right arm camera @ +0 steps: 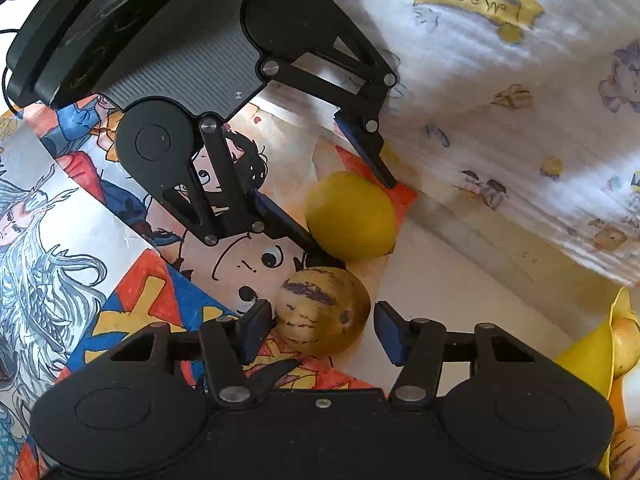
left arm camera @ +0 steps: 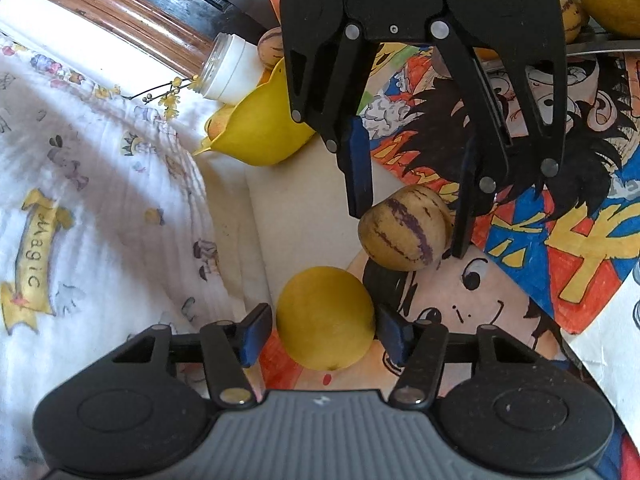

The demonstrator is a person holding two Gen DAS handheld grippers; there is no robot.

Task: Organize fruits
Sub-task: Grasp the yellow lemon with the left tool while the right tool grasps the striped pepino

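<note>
Right up close in the left wrist view, our left gripper point(left arm camera: 325, 334) has its blue-padded fingers point(left arm camera: 251, 334) spread to either side of the yellow fruit point(left arm camera: 326, 318); the right pad sits against the skin while a sliver of gap shows on the left, so we're bracketing it, not squeezing. The fruit rests on the colored cartoon drawings point(left arm camera: 520, 240) that cover the table.

Just past it, touching or very nearly so, lies the striped fruit point(left arm camera: 404, 228), tan with purple streaks. Our right gripper point(left arm camera: 408, 204) comes down from above with its fingers apart, one on each flank of that fruit. In the right wrist view the same gripper point(right arm camera: 324, 330) has its left pad against the striped fruit point(right arm camera: 322, 310) and the right pad standing clear of it, so the jaws are wide. Beyond it, the left gripper point(right arm camera: 348, 208) straddles the yellow fruit point(right arm camera: 351, 216).

Farther back on the left, a yellow bowl point(left arm camera: 260, 132) holds fruit, and a white jar point(left arm camera: 228, 70) with a flower sprig lies on its side beside it. A printed white cloth point(left arm camera: 100, 200) lies along the table's edge. At far right, more fruit sits in a metal tray point(left arm camera: 600, 42).
</note>
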